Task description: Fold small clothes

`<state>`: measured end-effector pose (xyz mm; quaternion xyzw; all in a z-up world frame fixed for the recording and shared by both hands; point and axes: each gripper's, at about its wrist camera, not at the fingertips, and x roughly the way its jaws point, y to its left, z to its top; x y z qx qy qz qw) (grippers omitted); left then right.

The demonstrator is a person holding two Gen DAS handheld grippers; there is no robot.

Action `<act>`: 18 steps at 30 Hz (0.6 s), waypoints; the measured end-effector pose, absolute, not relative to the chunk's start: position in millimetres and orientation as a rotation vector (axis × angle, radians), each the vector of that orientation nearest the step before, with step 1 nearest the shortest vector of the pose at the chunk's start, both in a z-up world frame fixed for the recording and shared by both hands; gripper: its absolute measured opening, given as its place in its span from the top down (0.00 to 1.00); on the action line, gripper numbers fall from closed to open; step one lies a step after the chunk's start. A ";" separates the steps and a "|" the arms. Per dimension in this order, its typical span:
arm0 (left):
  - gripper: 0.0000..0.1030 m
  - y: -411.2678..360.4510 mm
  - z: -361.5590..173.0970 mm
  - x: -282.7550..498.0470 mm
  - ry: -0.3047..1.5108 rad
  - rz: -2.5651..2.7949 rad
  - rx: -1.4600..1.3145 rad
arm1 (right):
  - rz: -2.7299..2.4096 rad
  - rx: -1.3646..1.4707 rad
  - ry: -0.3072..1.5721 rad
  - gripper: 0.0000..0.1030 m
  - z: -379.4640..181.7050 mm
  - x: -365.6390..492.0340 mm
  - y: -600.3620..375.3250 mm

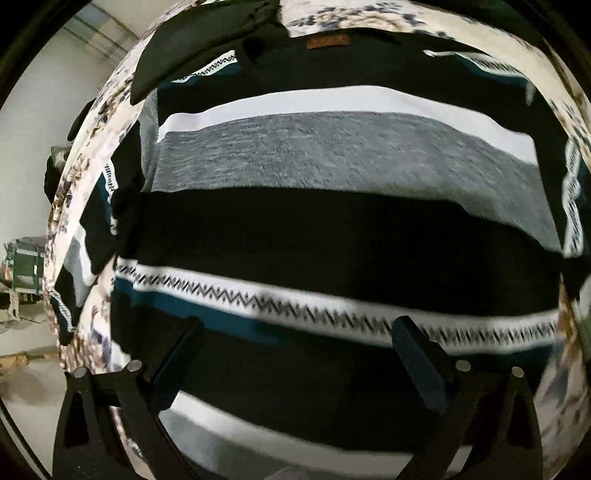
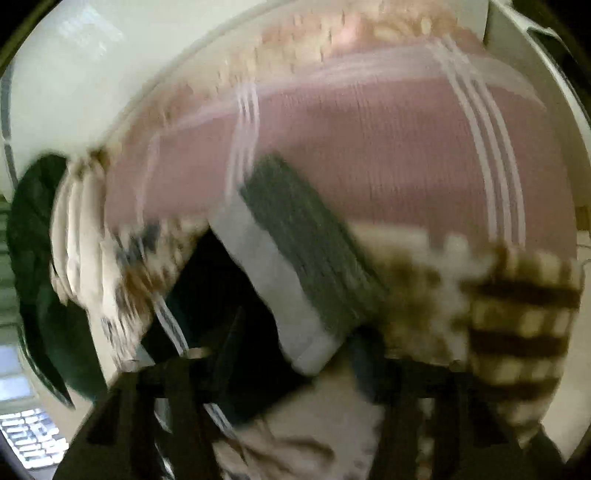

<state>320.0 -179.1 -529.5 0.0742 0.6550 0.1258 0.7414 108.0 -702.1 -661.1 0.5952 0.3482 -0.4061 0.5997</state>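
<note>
Striped sweater [image 1: 332, 229] is being seen spread flat on patterned cloth [image 1: 369, 14], filling left view. Left gripper [image 1: 295, 328] is being held over hem at 6 o'clock, jaws apart, nothing between. Right gripper [image 2: 291, 354] is being shown blurred; sleeve [image 2: 295, 258] lying between jaws, grip cannot be told. Pink garment [image 2: 369, 147] at 12 o'clock.

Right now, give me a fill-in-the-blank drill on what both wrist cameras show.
1. The left gripper hovers with its jaws ____ over the striped sweater.
2. The sweater's zigzag band is black on ____.
3. In the right wrist view, the big cloth with thin white stripes is ____.

Missing words: open; white; pink
</note>
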 end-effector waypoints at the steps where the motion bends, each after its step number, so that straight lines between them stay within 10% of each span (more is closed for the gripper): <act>1: 0.00 -174.1 -530.1 323.2 1.426 0.280 0.145 | -0.944 1.342 0.807 0.94 -654.5 115.7 -701.4; 18: 0.00 -6.4 -503.3 295.3 1.360 0.334 -0.076 | -0.270 0.440 0.777 0.94 -404.0 390.1 -428.3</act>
